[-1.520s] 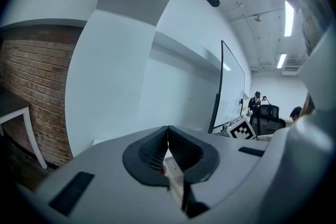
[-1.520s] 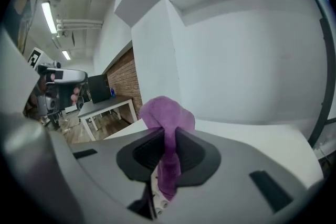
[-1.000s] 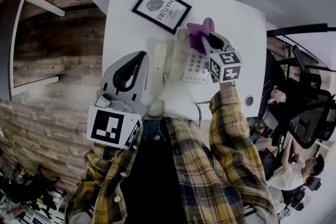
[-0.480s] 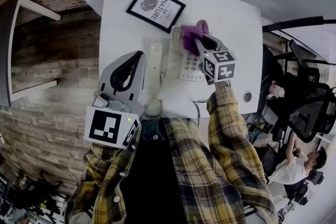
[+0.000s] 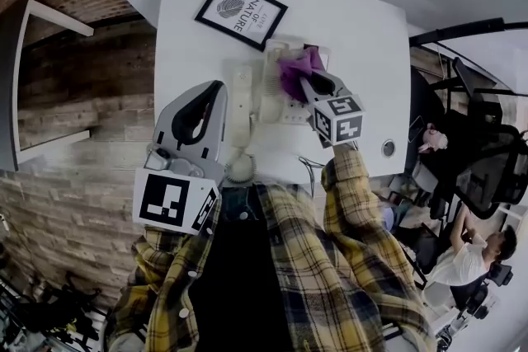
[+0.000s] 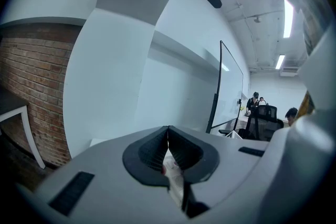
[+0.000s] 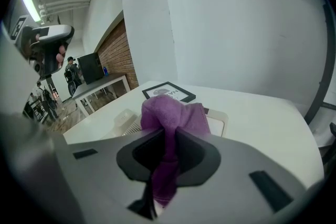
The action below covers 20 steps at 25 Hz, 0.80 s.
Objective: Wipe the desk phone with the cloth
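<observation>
Head view looks steeply down on a white desk (image 5: 363, 37) pushed against the wall, with the desk phone (image 5: 271, 91) sitting near its middle and the handset (image 5: 240, 95) lying in its cradle along the phone's left side. The right gripper (image 5: 304, 80) is down over the phone's keypad area, its jaws pinched on a purple cloth (image 5: 293, 66) that bunches out ahead of the tips and rests on top of the phone. From the right gripper view the cloth (image 7: 173, 113) runs straight down through the gap between the pressed-together jaws, and the phone's pale casing (image 7: 126, 119) shows on both sides of it. A black-framed print (image 5: 241, 12) lies flat on the desk beyond the phone, near the far left corner. The left gripper (image 5: 216, 88) hangs to the left of the handset, over the desk's near left edge. Its own view is tilted up at the white wall, and its jaws meet at the tips with nothing between them. The person's plaid sleeves (image 5: 355, 202) fill the lower part of the view. Off to the right, past the desk, there are office chairs (image 5: 487, 169).
</observation>
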{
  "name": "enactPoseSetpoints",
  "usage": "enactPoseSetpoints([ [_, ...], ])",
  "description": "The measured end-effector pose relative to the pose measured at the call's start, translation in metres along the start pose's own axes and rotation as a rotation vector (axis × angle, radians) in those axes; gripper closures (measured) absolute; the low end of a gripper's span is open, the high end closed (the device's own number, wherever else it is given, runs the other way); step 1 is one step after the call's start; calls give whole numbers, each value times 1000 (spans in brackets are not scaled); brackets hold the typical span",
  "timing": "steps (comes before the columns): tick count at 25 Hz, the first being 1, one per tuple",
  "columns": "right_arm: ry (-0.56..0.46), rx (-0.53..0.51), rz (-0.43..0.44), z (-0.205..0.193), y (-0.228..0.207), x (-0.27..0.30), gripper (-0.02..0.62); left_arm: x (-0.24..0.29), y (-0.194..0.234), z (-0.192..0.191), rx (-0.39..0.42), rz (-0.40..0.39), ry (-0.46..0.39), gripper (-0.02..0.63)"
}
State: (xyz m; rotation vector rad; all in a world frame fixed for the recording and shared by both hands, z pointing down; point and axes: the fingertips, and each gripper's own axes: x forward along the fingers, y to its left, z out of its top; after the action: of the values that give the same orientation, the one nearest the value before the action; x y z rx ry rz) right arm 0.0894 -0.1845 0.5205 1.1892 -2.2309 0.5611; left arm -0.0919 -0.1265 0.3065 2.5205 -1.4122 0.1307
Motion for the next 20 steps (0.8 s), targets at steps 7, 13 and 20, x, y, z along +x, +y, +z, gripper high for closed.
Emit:
enactPoseSetpoints([
  [7, 15, 18, 14, -15, 12, -10, 535, -1, -4, 2, 9, -14, 2, 592],
  [13, 39, 30, 30, -42, 29, -24, 535, 2, -10, 2, 15, -36, 3, 592],
  [20, 64, 57, 32, -70, 50, -38, 535, 5, -19, -1, 14, -72, 13, 591],
])
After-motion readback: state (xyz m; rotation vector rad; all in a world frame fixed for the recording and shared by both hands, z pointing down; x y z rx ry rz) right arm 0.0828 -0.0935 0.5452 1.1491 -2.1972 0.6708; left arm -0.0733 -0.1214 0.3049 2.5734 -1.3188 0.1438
